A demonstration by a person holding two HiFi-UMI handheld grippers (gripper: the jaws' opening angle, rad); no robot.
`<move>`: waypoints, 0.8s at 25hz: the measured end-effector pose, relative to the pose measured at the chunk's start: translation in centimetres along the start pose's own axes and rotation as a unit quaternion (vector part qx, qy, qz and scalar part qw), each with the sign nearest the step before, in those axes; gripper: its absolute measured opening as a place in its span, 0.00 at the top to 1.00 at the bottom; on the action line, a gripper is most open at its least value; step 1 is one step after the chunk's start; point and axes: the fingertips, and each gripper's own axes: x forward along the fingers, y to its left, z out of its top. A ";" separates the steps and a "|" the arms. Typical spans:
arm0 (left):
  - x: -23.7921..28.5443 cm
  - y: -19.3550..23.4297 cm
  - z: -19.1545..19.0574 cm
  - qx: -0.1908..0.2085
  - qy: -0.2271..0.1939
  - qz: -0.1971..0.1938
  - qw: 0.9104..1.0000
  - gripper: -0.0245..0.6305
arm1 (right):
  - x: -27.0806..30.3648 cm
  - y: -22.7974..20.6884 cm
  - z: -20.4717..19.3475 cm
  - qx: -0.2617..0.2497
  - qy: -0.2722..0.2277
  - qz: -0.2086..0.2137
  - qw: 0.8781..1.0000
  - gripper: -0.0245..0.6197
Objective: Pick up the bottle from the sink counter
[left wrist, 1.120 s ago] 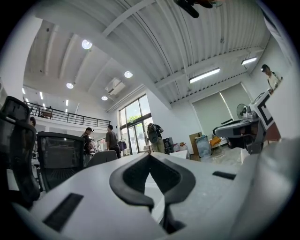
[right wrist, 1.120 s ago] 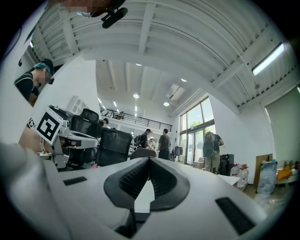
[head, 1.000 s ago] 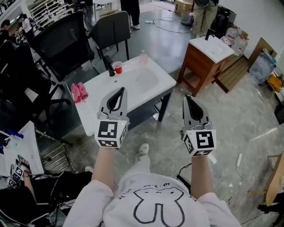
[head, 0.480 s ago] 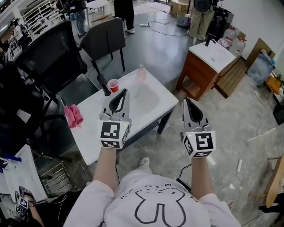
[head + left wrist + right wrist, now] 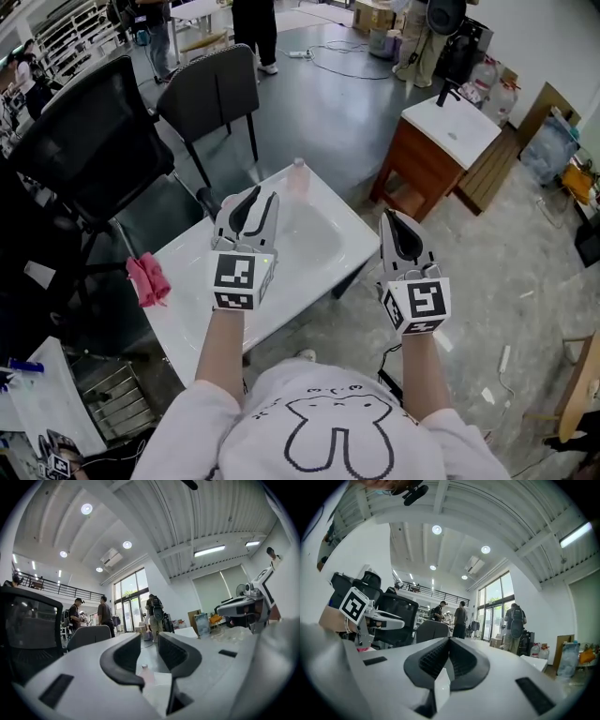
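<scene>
A small pale pink bottle (image 5: 298, 177) stands upright at the far edge of the white sink counter (image 5: 330, 212). My left gripper (image 5: 256, 197) hovers over the counter's basin, short of the bottle and to its left. Its jaws are opening, with a narrow gap and nothing between them. In the left gripper view the bottle (image 5: 146, 673) shows low and far off through the gap of the left gripper (image 5: 149, 639). My right gripper (image 5: 397, 218) is shut and empty, held off the counter's right edge above the floor. In its own view the right gripper (image 5: 450, 641) has its jaws meeting.
A pink cloth (image 5: 148, 279) lies on the counter's left end. A black faucet (image 5: 207, 201) stands beside my left gripper. Black chairs (image 5: 89, 155) and a grey chair (image 5: 208, 89) stand behind the counter. A wooden vanity (image 5: 433, 141) sits to the right. People stand at the back.
The counter has come closer and now lies under my left gripper. The left jaws have parted a little. The red cup is now hidden behind the left gripper.
</scene>
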 end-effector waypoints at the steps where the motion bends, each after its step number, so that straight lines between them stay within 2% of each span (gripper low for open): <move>1: 0.5 0.2 -0.2 0.000 0.002 -0.002 1.000 0.74 | 0.4 0.0 -0.3 0.000 0.004 0.002 1.000 0.93; 3: 1.5 0.6 -0.5 -0.001 0.002 -0.001 1.000 0.61 | 1.1 -0.1 -0.7 0.001 0.009 0.004 1.000 0.93; 8: 2.5 0.6 -1.7 0.002 0.003 -0.007 1.000 0.55 | 1.8 -0.2 -2.3 0.016 0.016 0.001 1.000 0.93; 11: 3.7 0.3 -2.2 -0.008 0.005 -0.009 1.000 0.37 | 2.5 -1.0 -2.8 0.019 0.018 0.000 1.000 0.93; 15: 5.4 0.0 -3.6 -0.017 0.032 -0.009 0.999 0.31 | 3.9 -2.0 -3.0 0.020 0.017 0.003 1.000 0.93; 20: 8.5 -0.4 -5.3 -0.016 0.045 -0.005 0.999 0.31 | 6.6 -3.8 -4.6 0.022 0.025 0.017 0.999 0.93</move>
